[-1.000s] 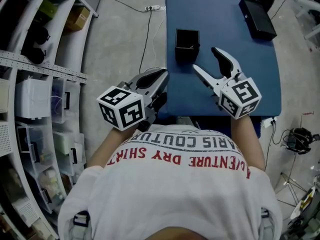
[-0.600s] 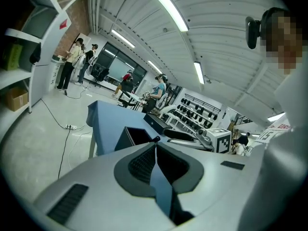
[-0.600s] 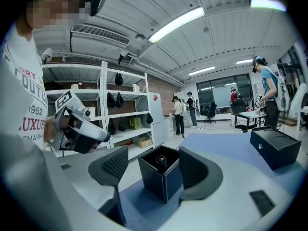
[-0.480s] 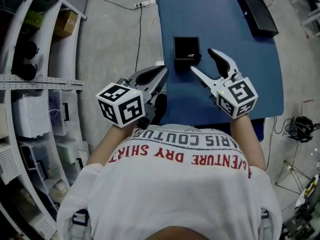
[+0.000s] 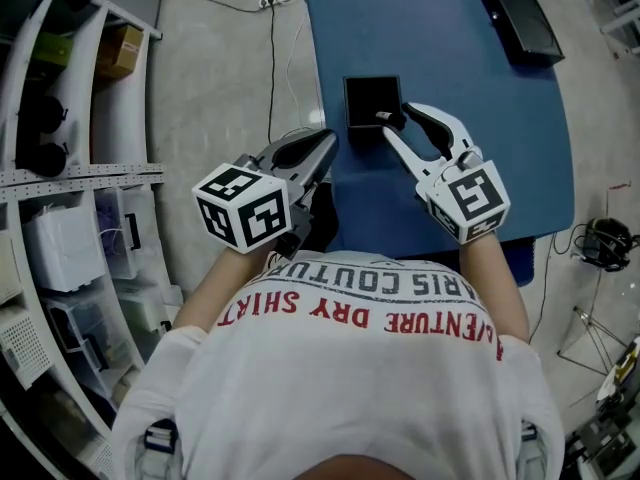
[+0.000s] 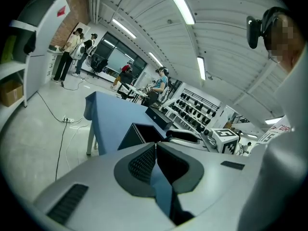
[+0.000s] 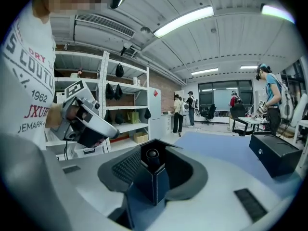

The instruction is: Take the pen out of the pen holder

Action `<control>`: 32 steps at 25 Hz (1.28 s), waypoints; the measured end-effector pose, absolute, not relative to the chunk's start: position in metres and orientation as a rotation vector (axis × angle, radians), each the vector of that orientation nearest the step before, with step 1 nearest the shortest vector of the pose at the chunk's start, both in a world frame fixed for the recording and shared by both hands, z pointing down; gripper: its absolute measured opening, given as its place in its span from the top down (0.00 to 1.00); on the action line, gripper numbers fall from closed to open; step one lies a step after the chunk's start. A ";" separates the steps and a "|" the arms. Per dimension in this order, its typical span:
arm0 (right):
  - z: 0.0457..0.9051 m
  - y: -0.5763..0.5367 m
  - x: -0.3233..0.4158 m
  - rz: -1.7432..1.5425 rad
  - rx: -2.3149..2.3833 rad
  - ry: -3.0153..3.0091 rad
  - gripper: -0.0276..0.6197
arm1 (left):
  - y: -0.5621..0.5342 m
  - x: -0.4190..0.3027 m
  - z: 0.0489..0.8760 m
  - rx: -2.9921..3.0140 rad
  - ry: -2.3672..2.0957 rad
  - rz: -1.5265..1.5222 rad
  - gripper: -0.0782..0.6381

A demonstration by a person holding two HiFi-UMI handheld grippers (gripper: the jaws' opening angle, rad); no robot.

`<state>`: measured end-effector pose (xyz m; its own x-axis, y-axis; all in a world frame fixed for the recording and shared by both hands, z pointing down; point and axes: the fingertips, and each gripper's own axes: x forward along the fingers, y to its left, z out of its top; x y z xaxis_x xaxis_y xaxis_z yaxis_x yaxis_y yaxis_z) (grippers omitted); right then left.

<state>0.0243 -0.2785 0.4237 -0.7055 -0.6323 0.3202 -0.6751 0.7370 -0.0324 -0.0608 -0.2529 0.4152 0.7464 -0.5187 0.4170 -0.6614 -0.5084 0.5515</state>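
R gripper [image 5: 394, 119]: jaws closing, clearly narrower than 1 s ago, when they stood wide apart. The pads [image 7: 126, 167] are not yet pressing on anything. Since then it has come fwd to the pen holder [image 7: 158, 186]; tips now at its near R corner, prev. short of it. The pen [image 7: 152, 154] stands upright in that corner. Its round dark top is directly betw. the two pads, nearer the pad on the left of the R gripper view. The holder's corner edge sits just below, also betw. the jaws. L gripper [image 6: 155, 146]: jaws clenched tip to tip, nothing betw. them, as before. It hangs at the table's L edge, near the holder but apart from it. Materials: pads dark, matt, fine grid texture; jaw bodies smooth grey-white. Holder square, open-topped, dark, w/ a seam line down the corner. Table [image 5: 450, 63]: flat blue top. Flat black box [image 5: 515, 16] lies at its far R, well apart from the holder. Grey floor w/ cable [image 5: 272, 53] to the L.
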 end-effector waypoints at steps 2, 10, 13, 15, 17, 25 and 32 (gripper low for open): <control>0.427 -0.278 0.022 0.204 1.013 -2.639 0.73 | -0.253 -0.061 0.418 2.219 -0.878 0.262 0.85; 0.432 -0.278 0.022 0.193 1.006 -2.608 0.81 | -0.258 -0.055 0.416 2.230 -0.855 0.275 0.85; 0.431 -0.279 0.023 0.185 1.001 -2.607 0.81 | -0.259 -0.052 0.416 2.234 -0.849 0.280 0.85; 0.432 -0.279 0.023 0.184 0.996 -2.606 0.81 | -0.258 -0.050 0.417 2.233 -0.845 0.283 0.84; 0.432 -0.279 0.023 0.178 0.995 -2.605 0.82 | -0.258 -0.047 0.417 2.233 -0.840 0.283 0.85; 0.431 -0.282 0.021 0.222 0.999 -2.626 0.82 | -0.258 -0.044 0.412 2.245 -0.843 0.275 0.85; 0.418 -0.284 0.021 0.188 1.023 -2.649 0.82 | -0.254 -0.047 0.411 2.239 -0.865 0.270 0.85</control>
<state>0.0209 -0.2840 0.4178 -0.7040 -0.6354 0.3174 -0.6738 0.7388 -0.0155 -0.0466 -0.2541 0.4111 0.7541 -0.5058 0.4189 -0.6543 -0.5237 0.5456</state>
